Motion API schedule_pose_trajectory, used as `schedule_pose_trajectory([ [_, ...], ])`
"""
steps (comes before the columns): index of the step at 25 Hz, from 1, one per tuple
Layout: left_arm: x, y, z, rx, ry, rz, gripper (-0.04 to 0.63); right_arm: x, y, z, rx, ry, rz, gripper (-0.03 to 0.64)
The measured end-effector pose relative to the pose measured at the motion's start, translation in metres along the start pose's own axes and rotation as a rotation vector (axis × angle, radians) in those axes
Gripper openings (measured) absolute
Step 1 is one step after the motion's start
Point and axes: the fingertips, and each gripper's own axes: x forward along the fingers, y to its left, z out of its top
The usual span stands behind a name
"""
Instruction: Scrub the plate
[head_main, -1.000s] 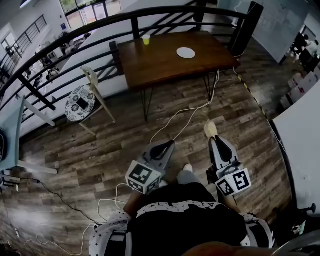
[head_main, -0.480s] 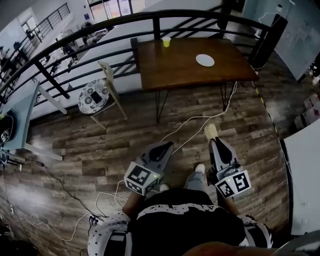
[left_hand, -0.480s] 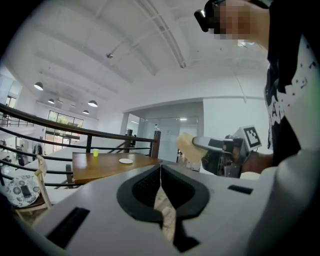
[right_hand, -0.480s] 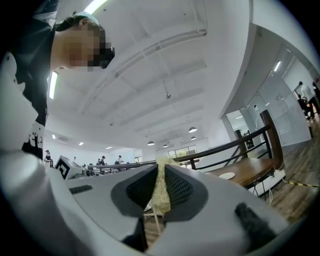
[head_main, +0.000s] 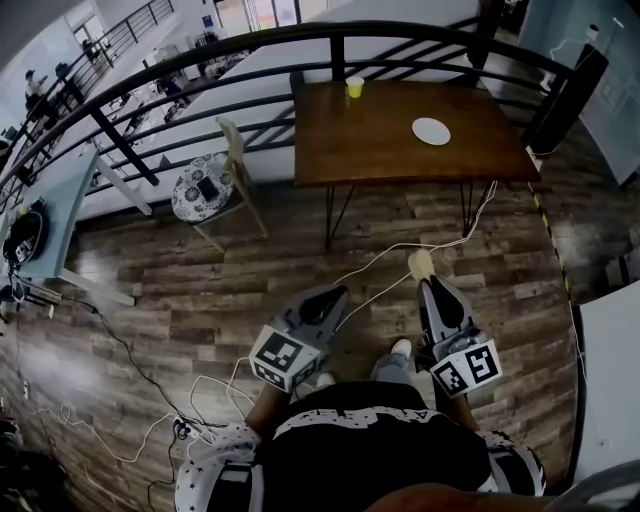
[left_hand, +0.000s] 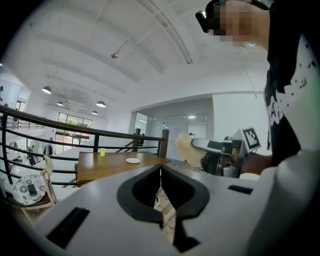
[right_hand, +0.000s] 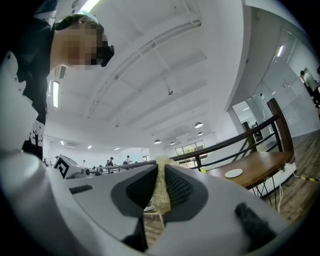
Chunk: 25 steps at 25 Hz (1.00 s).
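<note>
The right tongs (right_hand: 159, 181) are pinching a pale sponge (head_main: 420, 263), seemingly carrying it ready for scrubbing, while the left tongs (left_hand: 160, 172) are sitting closed on nothing. The plate (head_main: 431, 131) is lying toward the desk's (head_main: 370, 145) right edge, well apart from both.

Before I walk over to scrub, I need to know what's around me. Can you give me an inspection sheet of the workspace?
Surface: wooden table, far ahead against the black railing.
Job's things: white plate on the table, untouched; yellowish scrub pad in the right tool.
Clutter: yellow cup near the table's far edge.
Grippers: left tool shut, nothing in it; right tool shut on the scrub pad.
Cables: white cable on the floor between table and person; loose loops at the left.
Surroundings: chair with patterned seat left of the table.
</note>
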Motion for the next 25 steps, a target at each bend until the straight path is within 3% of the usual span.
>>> schedule_pose_trajectory([
  [16,0.103,-0.01,0.021,0.012,0.021,-0.05,0.014,0.001,-0.099,0.019,0.024,-0.026,-0.066,0.049],
  [25,0.173,-0.04,0.033,0.057,0.028,-0.157,0.014,-0.018,-0.158,0.04,0.017,-0.052,-0.133,0.049],
])
